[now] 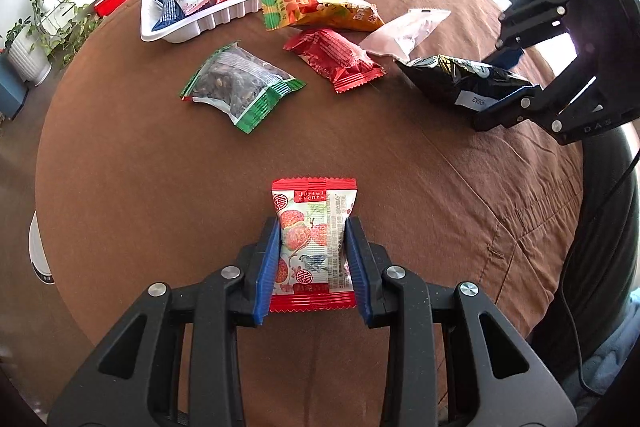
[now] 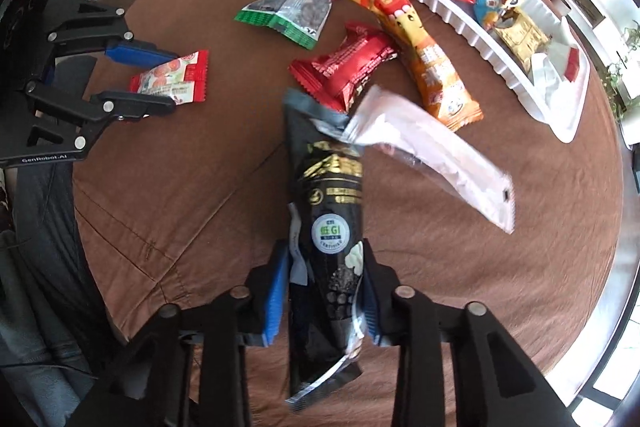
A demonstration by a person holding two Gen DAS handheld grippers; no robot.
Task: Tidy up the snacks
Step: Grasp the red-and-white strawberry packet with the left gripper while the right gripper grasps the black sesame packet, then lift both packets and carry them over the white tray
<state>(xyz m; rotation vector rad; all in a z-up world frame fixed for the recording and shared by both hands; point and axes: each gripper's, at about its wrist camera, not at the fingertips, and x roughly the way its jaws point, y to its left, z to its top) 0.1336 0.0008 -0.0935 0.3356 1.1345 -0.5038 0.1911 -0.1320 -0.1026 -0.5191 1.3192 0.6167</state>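
Both hands loaded. Left gripper [image 1: 312,255] is closed on a small red-and-white floral packet [image 1: 314,243], blue pads pressing its two long sides, packet just above or on the brown cloth [image 1: 160,167]. Right gripper [image 2: 324,291] is closed around a long black packet [image 2: 328,227], pinched near its lower third; the upper end leans toward 12 o'clock, close against a clear white sachet [image 2: 432,163].

Step in hand, as I judge it: carry both packets to the white tray [image 2: 460,23], at 1 to 2 o'clock in the right wrist view and 11 to 12 o'clock in the left.

- Lift the black packet straight up first; its free end may drag the sachet or the red packet [image 2: 348,67] beside it.
- Grip is off-centre, so expect droop; keep the carry slow.
- Tray already holds several packets; aim for bare floor near its 4 o'clock end.
- Move one hand at a time to avoid crossing arms.

Loose on the cloth: green-edged packet [image 1: 240,87], orange packet [image 1: 320,11].

Unclear: whether the black packet's lower end touches the cloth; its bottom seal is blurred. Print on it is unreadable. The tray's far corner is cut off by the rim of the right view.
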